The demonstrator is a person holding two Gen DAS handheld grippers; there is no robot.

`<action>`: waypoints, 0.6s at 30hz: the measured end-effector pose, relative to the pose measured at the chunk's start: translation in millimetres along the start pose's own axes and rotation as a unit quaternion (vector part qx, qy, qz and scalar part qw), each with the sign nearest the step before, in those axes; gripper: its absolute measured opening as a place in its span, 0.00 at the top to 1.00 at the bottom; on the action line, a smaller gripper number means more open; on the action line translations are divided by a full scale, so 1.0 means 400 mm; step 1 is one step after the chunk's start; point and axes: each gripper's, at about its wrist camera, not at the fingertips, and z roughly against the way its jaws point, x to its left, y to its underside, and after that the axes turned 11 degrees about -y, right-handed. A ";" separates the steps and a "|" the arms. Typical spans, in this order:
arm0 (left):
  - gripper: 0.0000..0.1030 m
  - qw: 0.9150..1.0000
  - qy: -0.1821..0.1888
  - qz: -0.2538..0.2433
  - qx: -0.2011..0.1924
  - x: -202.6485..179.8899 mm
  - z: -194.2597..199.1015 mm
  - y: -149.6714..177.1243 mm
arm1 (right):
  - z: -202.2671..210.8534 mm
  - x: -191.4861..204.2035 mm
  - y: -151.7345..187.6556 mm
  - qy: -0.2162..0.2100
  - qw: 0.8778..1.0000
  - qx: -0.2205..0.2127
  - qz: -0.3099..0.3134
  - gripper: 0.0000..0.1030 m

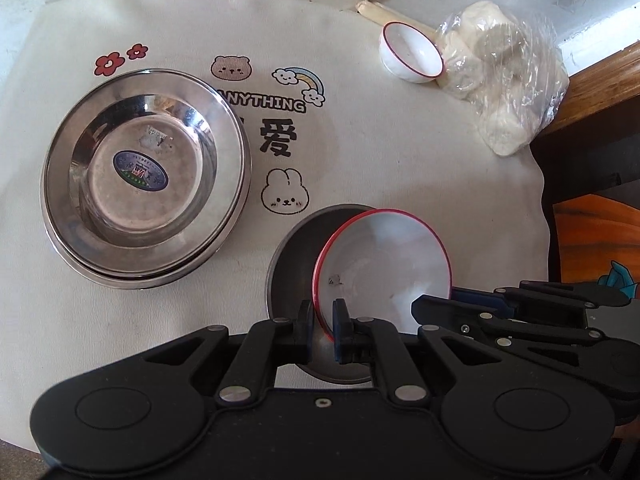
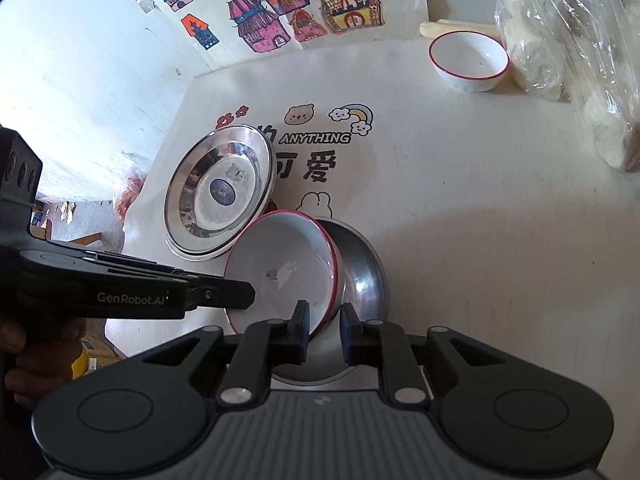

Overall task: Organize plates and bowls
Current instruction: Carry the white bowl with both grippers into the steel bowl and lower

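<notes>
the left gripper [image 1: 323,330] pinches the rim of the red-rimmed white plate [image 1: 384,268], the right gripper [image 2: 325,332] pinches its other edge, and the plate sits tilted inside a steel bowl [image 1: 292,256], near the stacked steel plates [image 1: 144,176].

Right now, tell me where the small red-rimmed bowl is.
The small red-rimmed bowl sits at the mat's far right, against the plastic bag, well apart from the steel plates.

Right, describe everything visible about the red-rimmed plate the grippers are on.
The red-rimmed plate is white, shallow, glossy like enamel or melamine, with a small dark speck inside. It sits tilted inside a steel bowl on the printed cloth. The left gripper clamps its near rim; the right gripper straddles its rim on the other side.
</notes>
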 end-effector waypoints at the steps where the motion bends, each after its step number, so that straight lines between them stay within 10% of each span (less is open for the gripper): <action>1: 0.91 1.000 0.000 0.000 0.001 0.000 -0.001 0.000 | -0.001 -0.001 0.000 0.000 1.000 0.001 -0.002 0.83; 18: 0.90 0.999 -0.022 0.004 0.026 -0.013 -0.038 -0.002 | -0.040 -0.021 -0.006 0.000 0.999 0.036 -0.017 0.83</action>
